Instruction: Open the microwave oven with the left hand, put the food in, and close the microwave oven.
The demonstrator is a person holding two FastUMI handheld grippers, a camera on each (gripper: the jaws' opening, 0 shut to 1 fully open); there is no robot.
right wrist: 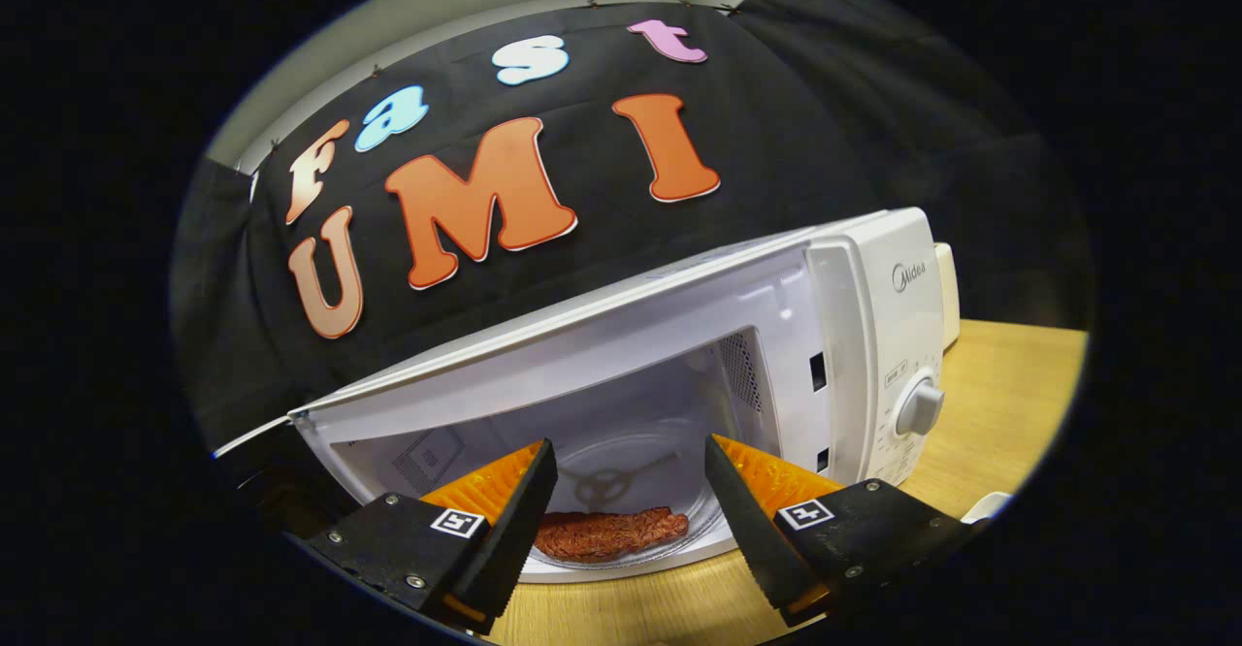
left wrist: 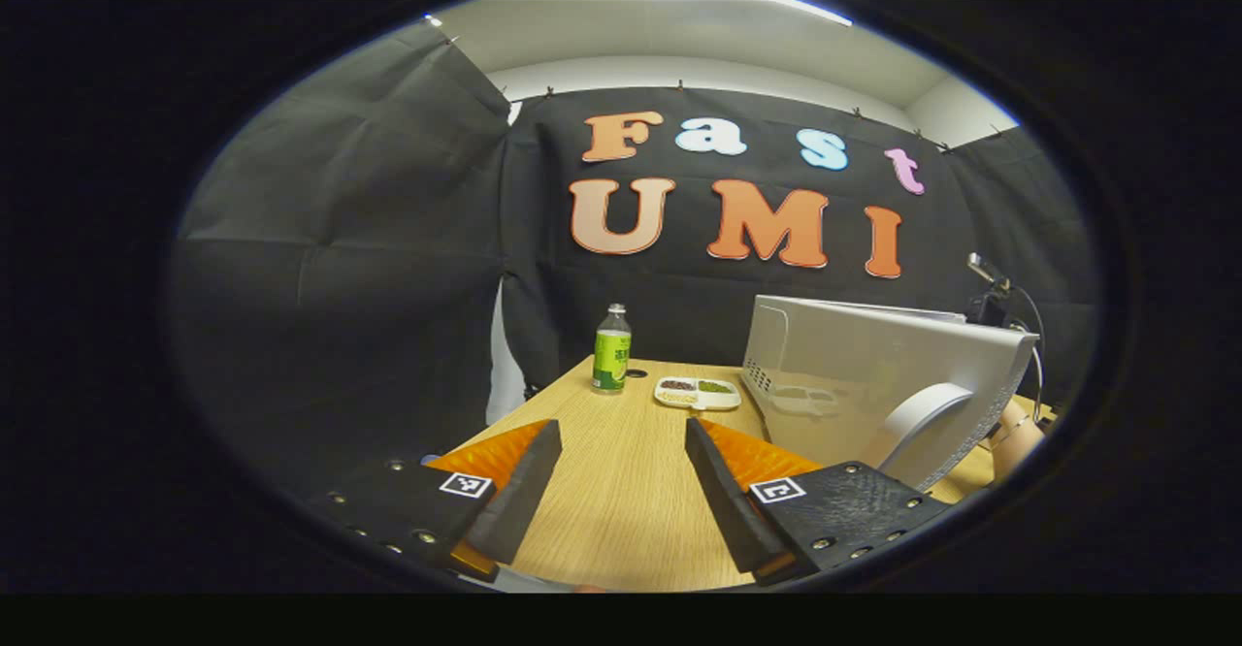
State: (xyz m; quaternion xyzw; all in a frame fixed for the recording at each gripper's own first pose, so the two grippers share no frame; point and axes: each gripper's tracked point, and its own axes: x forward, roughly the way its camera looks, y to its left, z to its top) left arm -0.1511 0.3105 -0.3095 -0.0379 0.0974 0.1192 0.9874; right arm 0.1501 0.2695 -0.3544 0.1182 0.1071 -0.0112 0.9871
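Looking into the microwave [right wrist: 834, 336], we see the food [right wrist: 609, 532] lying on the glass plate [right wrist: 660, 462], so loading looks done. Our right gripper [right wrist: 631, 510] hangs wide and empty just outside the opening. Our left gripper [left wrist: 621, 491] is also wide and empty beside the swung-out door [left wrist: 873, 384], likely placed to push it shut. A bottle [left wrist: 611, 348] and tray [left wrist: 697, 393] sit farther back on the table [left wrist: 621, 510].

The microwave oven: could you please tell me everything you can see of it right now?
The microwave oven is a white box standing on the wooden table, with a control panel and a round knob on its front. Its door is swung open, curved handle facing out. Inside, a reddish-brown piece of food lies on the glass turntable. The right gripper is open before the cavity, touching nothing.
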